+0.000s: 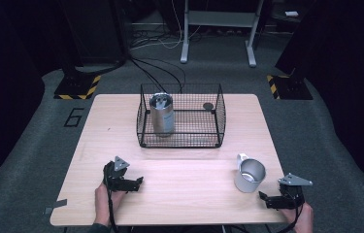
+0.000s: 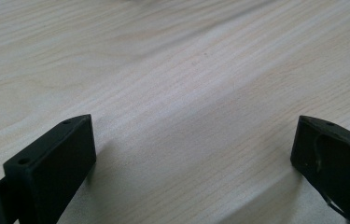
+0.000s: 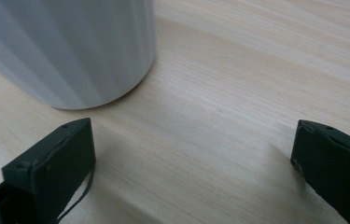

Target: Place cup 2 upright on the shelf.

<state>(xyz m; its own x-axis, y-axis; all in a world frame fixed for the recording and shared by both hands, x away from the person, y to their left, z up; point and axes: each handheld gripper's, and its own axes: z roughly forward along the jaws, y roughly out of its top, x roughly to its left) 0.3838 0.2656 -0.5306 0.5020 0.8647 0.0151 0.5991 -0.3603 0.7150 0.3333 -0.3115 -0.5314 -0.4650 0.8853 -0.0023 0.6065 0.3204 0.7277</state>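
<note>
The metal mug (image 1: 250,175) stands upright on the near right part of the counter (image 1: 179,194), mouth up, its handle turned to the far side, away from you. It sits just to the left of your right tool (image 1: 270,198) and slightly farther from you, close but not touching. In the right gripper view the mug's ribbed wall (image 3: 70,46) fills the upper left, off to the side of the gap between the jaws, which stand wide apart with nothing between them. So the mug is not yet lined up: you would likely need to swing the right tool toward its left to bring the wall between the jaws.

Your left tool (image 1: 133,183) rests well apart on the near left, jaws also spread and empty over bare wood (image 2: 186,93).

Beyond the mug, at the counter's far middle, a wire basket (image 1: 182,116) holds a tall steel tumbler (image 1: 162,114), standing upright.
</note>
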